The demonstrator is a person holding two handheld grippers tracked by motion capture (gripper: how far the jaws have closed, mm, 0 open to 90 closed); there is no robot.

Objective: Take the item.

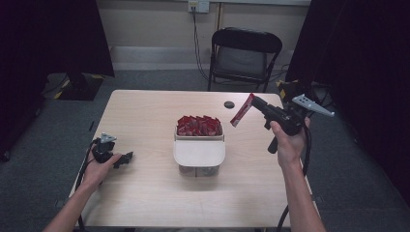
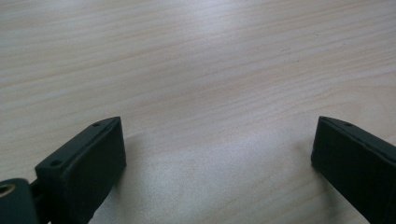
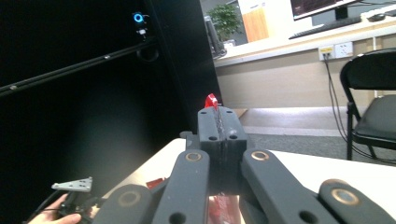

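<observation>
Right claw (image 1: 252, 100): clamped on a red packet (image 1: 242, 110), raised right of box (image 1: 199, 153).
Left claw (image 1: 126, 157): wide, resting on worktop (image 1: 145, 116), near left.

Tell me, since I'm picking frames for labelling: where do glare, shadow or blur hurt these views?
High view: dim, dark curtains, soft image. Left gripper view: pale glare on the table, shadow between the open left gripper jaws. Right gripper view: left half black, and the near links of the right gripper, shut on the red packet, are blurred.
</observation>
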